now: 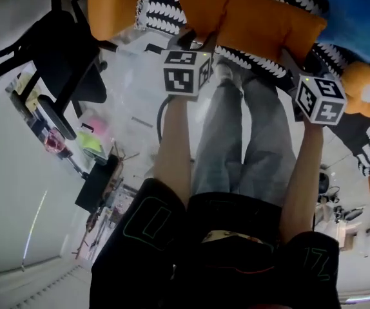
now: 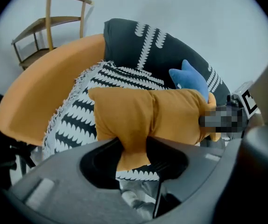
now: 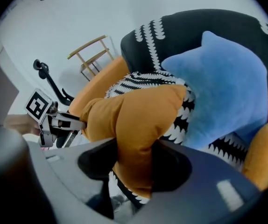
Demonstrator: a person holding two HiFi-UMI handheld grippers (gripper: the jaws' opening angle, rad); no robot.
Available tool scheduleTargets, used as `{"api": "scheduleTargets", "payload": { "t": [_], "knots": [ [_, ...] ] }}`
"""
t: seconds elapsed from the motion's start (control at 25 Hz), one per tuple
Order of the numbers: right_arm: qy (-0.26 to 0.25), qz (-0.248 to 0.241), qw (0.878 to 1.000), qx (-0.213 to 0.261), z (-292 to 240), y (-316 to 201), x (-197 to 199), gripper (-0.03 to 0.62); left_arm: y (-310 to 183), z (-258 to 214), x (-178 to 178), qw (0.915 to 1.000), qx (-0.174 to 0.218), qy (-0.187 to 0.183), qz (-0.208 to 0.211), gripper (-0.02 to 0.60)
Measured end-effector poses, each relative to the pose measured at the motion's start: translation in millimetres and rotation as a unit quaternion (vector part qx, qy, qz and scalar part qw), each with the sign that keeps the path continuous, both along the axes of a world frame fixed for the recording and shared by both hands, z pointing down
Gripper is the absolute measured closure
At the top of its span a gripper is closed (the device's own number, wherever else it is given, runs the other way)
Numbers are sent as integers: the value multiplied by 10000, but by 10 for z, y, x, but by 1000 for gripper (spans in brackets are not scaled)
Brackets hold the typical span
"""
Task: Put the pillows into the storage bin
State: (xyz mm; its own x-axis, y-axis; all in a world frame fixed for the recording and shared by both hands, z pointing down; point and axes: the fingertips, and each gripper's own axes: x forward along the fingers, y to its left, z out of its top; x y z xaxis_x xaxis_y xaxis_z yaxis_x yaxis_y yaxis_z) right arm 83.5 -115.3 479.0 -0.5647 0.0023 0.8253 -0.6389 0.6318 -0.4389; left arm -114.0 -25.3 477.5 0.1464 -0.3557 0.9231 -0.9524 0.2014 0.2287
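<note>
The orange pillow (image 1: 262, 24) is pinched at one edge by the left gripper (image 2: 133, 153); its other edge is clamped by the right gripper (image 3: 134, 164).

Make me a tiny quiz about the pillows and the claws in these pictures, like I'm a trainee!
1. True or false: the left claw and the right claw both pinch the same orange pillow.
2. In the right gripper view, what colour is the big plain pillow just beyond the orange one? A) blue B) green C) pink
3. Fill in: the fringed pillow beside the orange one is black and ____.

Key
1. True: each claw is shut on one end.
2. A: it is the blue pillow.
3. white
</note>
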Motion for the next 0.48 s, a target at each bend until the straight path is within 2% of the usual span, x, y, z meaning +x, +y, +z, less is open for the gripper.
{"api": "scheduleTargets", "payload": {
  "t": [0.2,0.48],
  "knots": [
    [-19,-810,9965,198,4,281,-370,382,639,29,-165,9964,61,-23,-843,402],
    [-80,-2109,9770,291,20,1009,-982,380,1789,36,-393,9762,215,-105,-2154,403]
  ]
}}
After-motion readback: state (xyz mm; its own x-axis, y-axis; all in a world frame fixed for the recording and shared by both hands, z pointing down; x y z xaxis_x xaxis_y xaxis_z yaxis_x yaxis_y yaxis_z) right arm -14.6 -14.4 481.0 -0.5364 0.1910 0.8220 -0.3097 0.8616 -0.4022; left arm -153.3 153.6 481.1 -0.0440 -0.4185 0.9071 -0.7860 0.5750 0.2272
